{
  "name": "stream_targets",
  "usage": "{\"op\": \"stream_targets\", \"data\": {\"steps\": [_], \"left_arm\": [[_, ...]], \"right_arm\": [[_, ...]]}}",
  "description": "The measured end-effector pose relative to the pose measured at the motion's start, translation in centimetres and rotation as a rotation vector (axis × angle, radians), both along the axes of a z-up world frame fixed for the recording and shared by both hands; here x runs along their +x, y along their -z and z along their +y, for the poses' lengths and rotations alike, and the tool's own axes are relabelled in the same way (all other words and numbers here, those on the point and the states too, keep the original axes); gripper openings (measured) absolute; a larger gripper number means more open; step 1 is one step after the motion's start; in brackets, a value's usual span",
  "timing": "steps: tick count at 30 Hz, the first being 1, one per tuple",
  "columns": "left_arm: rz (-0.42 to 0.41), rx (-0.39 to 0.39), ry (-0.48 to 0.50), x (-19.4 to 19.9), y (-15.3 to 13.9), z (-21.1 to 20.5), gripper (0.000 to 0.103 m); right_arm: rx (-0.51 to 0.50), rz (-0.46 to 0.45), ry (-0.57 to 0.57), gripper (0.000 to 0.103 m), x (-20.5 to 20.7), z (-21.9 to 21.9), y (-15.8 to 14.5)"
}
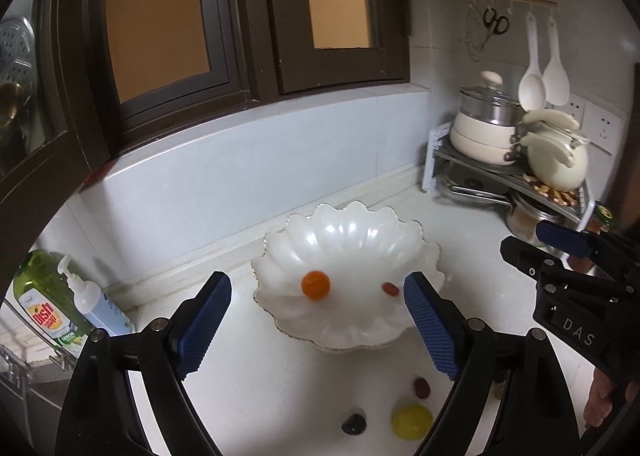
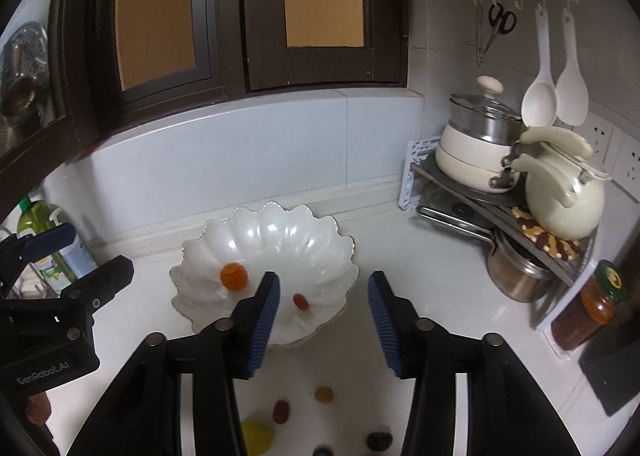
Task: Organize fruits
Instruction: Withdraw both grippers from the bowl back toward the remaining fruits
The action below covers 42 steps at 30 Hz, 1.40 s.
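While both of your grippers hang over the white counter (image 1: pixel 248 372), neither one holds anything. Your left gripper (image 1: pixel 318 328) fills the bottom of the left wrist view with its blue pads spread wide, and between them you see the shell-shaped white dish (image 1: pixel 348 248) in the middle of the frame. Your right gripper (image 2: pixel 324 322) is also spread wide, with the same dish lying center-left in its view, partly behind the left finger.

Inside the dish sit two fruits: a small orange fruit (image 1: pixel 315 285) left of center and a small red fruit (image 1: pixel 390 288) toward the right, well apart from each other. In the right wrist view the red one shows in the gap between your fingers.

The other fruits lie loose on the counter at the bottom of the frames, near the dish's front edge. In the left wrist view you have a yellow fruit (image 1: pixel 412 420), a dark fruit (image 1: pixel 354 424) to its left and a dark red fruit (image 1: pixel 421 387) just above it. The right wrist view adds a small olive-yellow fruit (image 2: pixel 324 394) and another dark fruit (image 2: pixel 379 440) lower right.

A green dish soap bottle (image 1: pixel 44 300) stands at the lower left, and a rack of pots (image 2: pixel 492 159) occupies the right side.
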<state>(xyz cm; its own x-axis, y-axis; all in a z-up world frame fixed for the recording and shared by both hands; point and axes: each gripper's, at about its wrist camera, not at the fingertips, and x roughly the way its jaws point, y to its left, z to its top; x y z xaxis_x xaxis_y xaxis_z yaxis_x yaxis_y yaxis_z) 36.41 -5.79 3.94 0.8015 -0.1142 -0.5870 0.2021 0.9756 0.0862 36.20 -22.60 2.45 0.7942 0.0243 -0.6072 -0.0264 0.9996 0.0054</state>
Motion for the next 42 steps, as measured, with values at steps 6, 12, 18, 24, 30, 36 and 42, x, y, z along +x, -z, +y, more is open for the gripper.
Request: {"op": "stream_targets", "data": {"steps": [6,12,18,24,30,36,42], "left_arm": [[0.001,-0.012,0.038,-2.2,0.1,-0.3,0.089],[-0.029,-0.024,0.058,-4.3,0.0,-0.6,0.094],[-0.034,-0.018,0.081,-6.0,0.3,-1.0,0.094],[-0.013,-0.008,0.091,-7.2,1.4,-1.3,0.094],[-0.005,0.019,0.099,-8.3,2.7,-1.6,0.094],[0.007,0.03,0.117,-9.6,4.1,-1.9,0.094],[0.068,0.025,0.131,-10.2,5.8,-2.1,0.094]], "right_arm": [[-0.006,-0.015,0.02,0.049,-2.2,-0.5,-0.3],[0.018,-0.012,0.039,0.049,-4.2,-1.3,-0.3],[0.02,-0.006,0.046,0.049,-6.0,-1.8,0.3],[0.012,0.031,0.048,0.049,-7.5,-2.0,1.6],[0.015,0.07,0.064,0.049,-8.7,-2.6,3.1],[0.006,0.11,0.063,0.049,-9.8,-2.9,4.5],[-0.015,0.122,0.069,0.049,-10.9,-2.9,5.5]]}}
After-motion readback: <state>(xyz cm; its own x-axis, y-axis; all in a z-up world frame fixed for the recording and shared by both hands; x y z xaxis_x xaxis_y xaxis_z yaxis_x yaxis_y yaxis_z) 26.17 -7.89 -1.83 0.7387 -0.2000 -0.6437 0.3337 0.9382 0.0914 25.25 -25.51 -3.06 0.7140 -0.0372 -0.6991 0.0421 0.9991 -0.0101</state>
